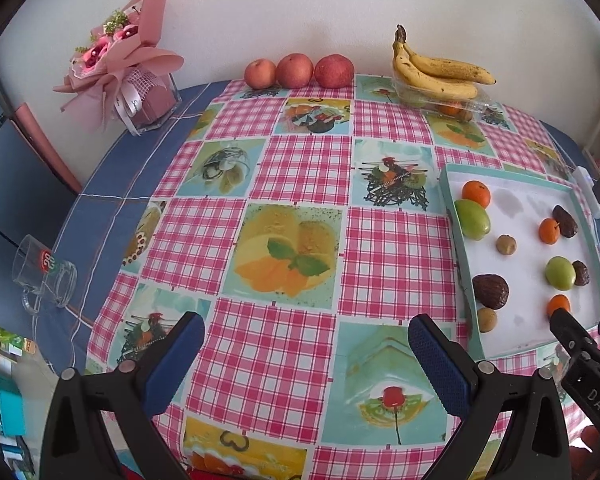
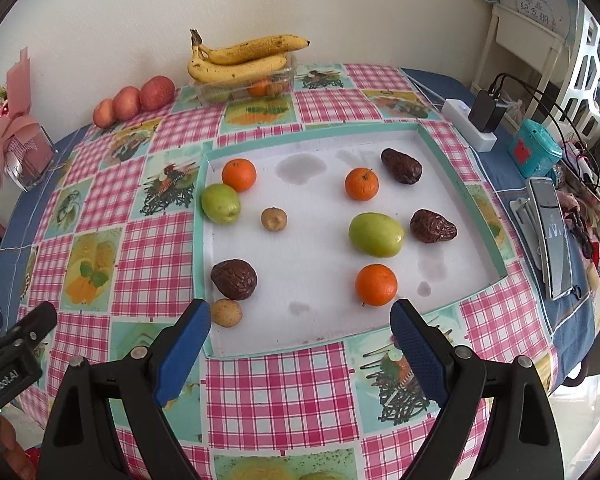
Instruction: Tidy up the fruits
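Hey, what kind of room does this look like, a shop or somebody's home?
Most likely a home, probably a dining table against a wall. It has a checked tablecloth printed with food pictures, a wrapped bouquet at the wall, and a phone and charger cluttering one edge. Nothing suggests a shop.

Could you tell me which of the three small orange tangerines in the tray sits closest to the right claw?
The small orange tangerine at the near edge of the white, teal-rimmed tray, just ahead of the open right claw. The other two tangerines lie towards the far side.
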Available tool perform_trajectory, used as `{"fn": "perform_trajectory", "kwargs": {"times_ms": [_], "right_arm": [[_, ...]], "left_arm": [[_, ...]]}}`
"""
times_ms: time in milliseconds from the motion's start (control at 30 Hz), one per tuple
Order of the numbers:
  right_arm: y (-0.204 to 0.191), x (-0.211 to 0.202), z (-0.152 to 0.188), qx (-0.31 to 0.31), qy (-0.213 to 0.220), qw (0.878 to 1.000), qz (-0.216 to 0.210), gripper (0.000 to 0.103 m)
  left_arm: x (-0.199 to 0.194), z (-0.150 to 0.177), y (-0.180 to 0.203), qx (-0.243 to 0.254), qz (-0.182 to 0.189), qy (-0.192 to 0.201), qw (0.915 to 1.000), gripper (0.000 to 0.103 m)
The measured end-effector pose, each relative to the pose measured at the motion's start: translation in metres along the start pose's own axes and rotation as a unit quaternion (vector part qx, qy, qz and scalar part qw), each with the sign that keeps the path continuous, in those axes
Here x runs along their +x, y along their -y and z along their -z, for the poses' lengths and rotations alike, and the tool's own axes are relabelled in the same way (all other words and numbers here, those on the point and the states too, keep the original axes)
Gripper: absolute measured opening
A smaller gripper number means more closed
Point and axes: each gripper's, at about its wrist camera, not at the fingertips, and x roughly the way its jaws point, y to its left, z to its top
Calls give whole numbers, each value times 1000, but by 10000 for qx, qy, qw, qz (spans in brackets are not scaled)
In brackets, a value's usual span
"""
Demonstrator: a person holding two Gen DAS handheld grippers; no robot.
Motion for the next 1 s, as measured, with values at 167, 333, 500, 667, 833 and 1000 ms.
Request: {"fn": "perform_trajectory", "kwargs": {"times_ms": [167, 333, 500, 667, 833, 1000], "right_arm": [[-2, 0, 0, -4, -1, 10000, -14, 91], [-2, 0, 0, -33, -24, 10000, -50, 91], [-3, 0, 0, -35, -36, 10000, -53, 91], [-2, 1, 1, -25, -47, 10000, -58, 91], [-3, 1, 0, -28, -51, 10000, -55, 91], [-4, 2, 1, -54, -71, 9999, -54, 91]], "left_arm": [[3, 0, -2, -68, -24, -77, 9999, 103], [5, 0, -2, -78, -19, -154, 9998, 103], [6, 1, -1, -42, -16, -185, 9998, 103], [8, 1, -1, -22, -2, -234, 9997, 103], [8, 1, 0, -21, -2, -251, 9997, 103], [10, 1, 0, -5, 7, -285, 9996, 103]]}}
